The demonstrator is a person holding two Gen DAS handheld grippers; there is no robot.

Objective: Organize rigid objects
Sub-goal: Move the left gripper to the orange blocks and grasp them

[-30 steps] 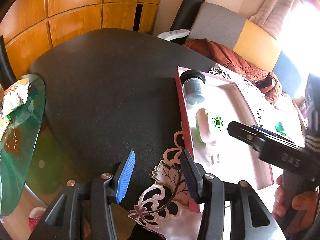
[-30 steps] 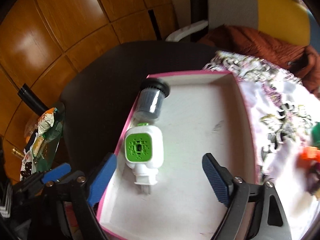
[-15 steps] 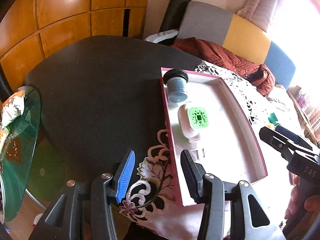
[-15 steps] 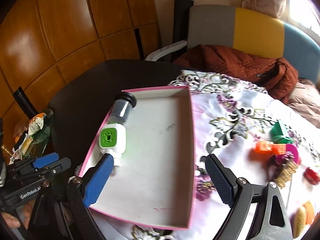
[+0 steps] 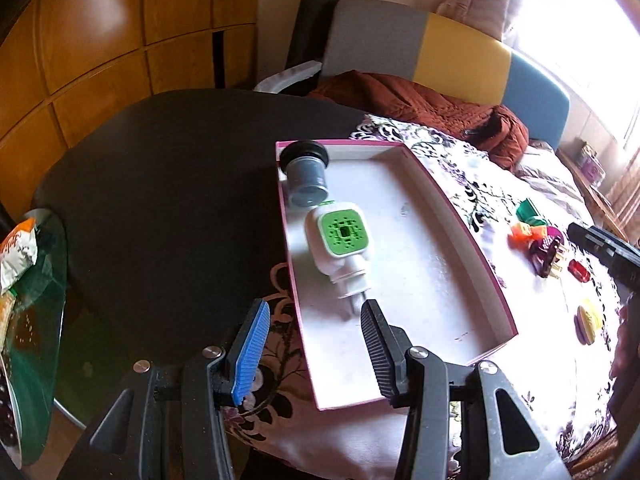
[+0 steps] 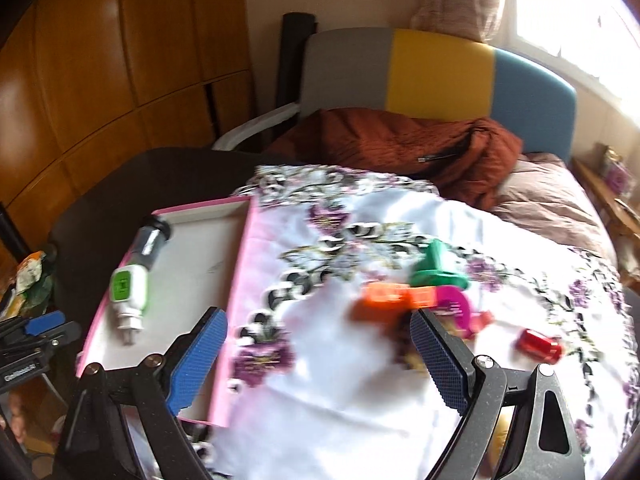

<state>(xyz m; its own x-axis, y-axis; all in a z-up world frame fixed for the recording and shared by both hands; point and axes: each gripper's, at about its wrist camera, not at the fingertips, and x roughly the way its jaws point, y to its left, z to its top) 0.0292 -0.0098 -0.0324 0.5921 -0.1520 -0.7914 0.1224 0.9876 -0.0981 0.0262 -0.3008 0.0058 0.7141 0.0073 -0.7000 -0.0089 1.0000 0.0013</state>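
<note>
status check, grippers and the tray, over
Left gripper and right gripper: jaws open, empty. Pink tray holds plug-in unit and grey cylinder. Small toys loose on cloth, nothing blocking.

Pink-edged tray: matt white card-like floor. Plug-in device: glossy white plastic, green face. Printed cloth: smooth white fabric. Worktop: dark, matt. Far wall panels: glossy wood. Quilted rust cloth. Left side table: green glass.
</note>
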